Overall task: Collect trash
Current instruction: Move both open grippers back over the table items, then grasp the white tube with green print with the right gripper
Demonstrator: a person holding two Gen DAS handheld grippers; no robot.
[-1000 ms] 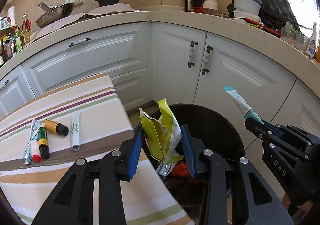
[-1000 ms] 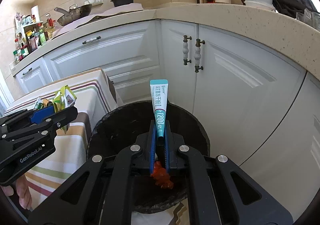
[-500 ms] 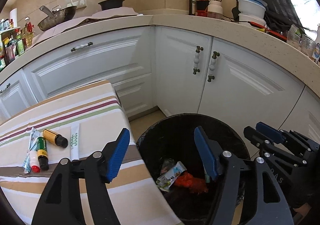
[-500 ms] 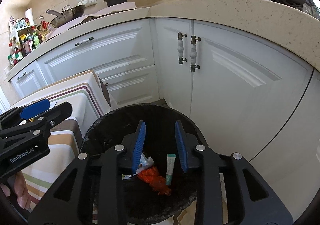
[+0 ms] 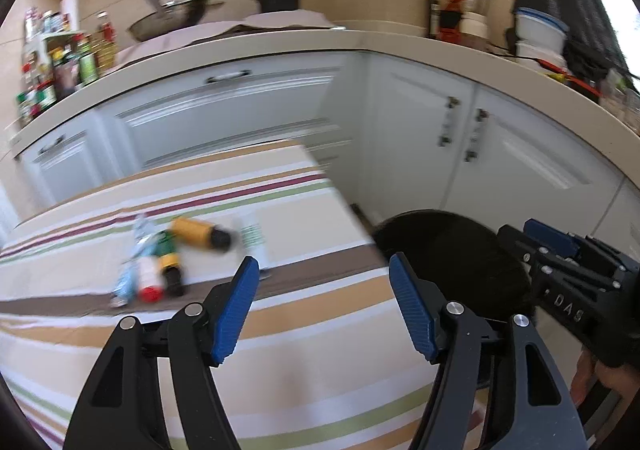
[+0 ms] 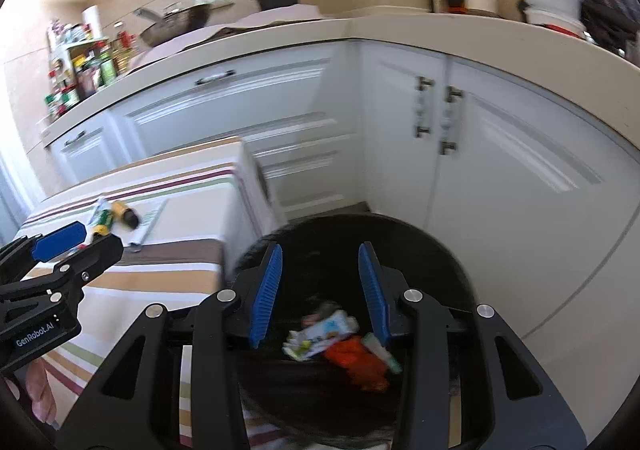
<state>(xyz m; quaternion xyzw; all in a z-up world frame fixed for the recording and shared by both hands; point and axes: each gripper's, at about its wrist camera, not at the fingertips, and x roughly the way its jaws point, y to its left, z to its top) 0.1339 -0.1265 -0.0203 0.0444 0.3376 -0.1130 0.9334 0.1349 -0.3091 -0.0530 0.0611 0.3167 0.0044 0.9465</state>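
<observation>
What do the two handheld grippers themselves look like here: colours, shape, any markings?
Both are matte black plastic with cut-out struts, silver round bolts and ribbed blue finger pads. The left gripper carries white "GenRobot.AI" lettering; the right gripper carries "DAS". No cables or sleeves show.

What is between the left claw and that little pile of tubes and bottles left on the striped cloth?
Nothing visible. The left gripper is open above bare striped tablecloth, and the blurred tubes and bottles lie ahead to its left, uncovered.

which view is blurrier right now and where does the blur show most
Left wrist view: motion blur is strongest, smearing the bottles on the striped tablecloth; the left gripper stays sharp. Right wrist view: milder blur on the cabinets and the trash in the bin.
</observation>
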